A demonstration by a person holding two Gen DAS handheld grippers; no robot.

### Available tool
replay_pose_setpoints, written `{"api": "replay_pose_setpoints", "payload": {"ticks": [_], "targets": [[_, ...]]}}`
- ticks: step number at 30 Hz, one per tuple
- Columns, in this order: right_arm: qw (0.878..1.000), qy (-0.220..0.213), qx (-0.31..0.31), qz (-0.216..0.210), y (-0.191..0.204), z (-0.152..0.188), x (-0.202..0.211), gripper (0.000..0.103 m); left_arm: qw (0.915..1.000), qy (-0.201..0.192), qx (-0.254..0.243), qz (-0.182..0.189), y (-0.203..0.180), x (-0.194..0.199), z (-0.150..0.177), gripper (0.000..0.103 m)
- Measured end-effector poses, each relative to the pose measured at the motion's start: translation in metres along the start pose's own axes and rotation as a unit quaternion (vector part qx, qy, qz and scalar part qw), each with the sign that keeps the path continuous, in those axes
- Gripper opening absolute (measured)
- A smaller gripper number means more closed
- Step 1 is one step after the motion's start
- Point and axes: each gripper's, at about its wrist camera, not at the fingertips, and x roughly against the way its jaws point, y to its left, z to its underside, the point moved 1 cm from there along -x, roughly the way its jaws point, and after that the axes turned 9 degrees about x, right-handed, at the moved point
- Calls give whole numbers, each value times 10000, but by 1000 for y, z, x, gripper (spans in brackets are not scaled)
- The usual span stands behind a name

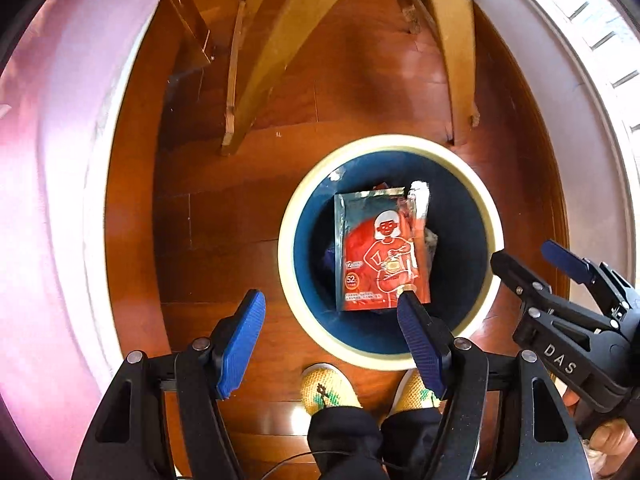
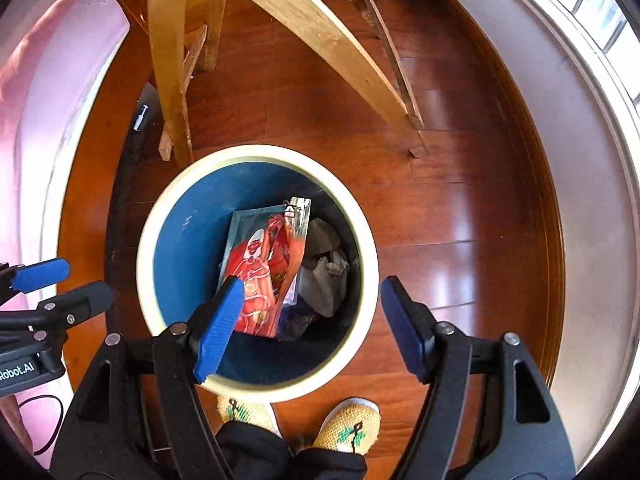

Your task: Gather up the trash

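A round bin (image 1: 486,216) with a cream rim and blue inside stands on the wooden floor; it also shows in the right wrist view (image 2: 176,240). Inside lies a red foil packet (image 1: 380,256) printed with a figure, also seen in the right wrist view (image 2: 260,276), beside crumpled grey trash (image 2: 326,276). My left gripper (image 1: 332,344) is open and empty above the bin's near left edge. My right gripper (image 2: 312,328) is open and empty above the bin; it shows in the left wrist view (image 1: 532,264) at the right.
Wooden chair legs (image 1: 460,60) stand just behind the bin. A pink bedcover (image 1: 48,200) runs along the left and a white wall base (image 2: 592,200) along the right. The person's two knitted slippers (image 2: 348,424) are right below the bin. A small white object (image 2: 141,117) lies by a chair leg.
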Motion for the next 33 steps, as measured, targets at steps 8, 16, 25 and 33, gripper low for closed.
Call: {"api": "replay_pose_setpoints", "payload": {"ticks": [8, 16, 25, 33], "targets": [[9999, -108, 20, -85, 8, -7, 78, 68, 9995, -221, 133, 185, -4, 86, 5, 70], [9993, -358, 35, -95, 15, -38, 182, 68, 9974, -501, 272, 434, -10, 191, 3, 70], [9983, -566, 64, -126, 28, -67, 286, 68, 9938, -937, 302, 517, -19, 309, -6, 70], [9962, -811, -21, -310, 30, -94, 374, 68, 9880, -1453, 287, 448, -20, 408, -13, 70]]}}
